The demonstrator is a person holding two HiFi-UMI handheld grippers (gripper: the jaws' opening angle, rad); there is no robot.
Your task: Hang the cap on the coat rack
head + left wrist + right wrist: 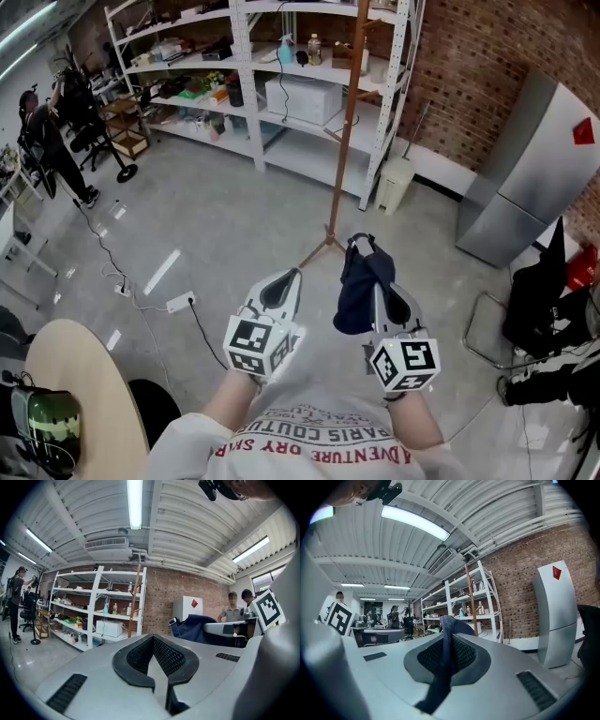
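Head view: the right gripper [382,300] is clamped on a fold of the dark blue cap [361,281], held above the floor and apart from the coat rack [345,131], whose top is cut off by the frame edge. The left gripper [281,287] has its jaws together, empty. In the right gripper view only a strip of the cap's cloth shows between the pads, so the cap's shape cannot be made out there.

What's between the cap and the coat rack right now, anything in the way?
Nothing in the way: the head view shows only bare grey floor between the cap and the coat rack.
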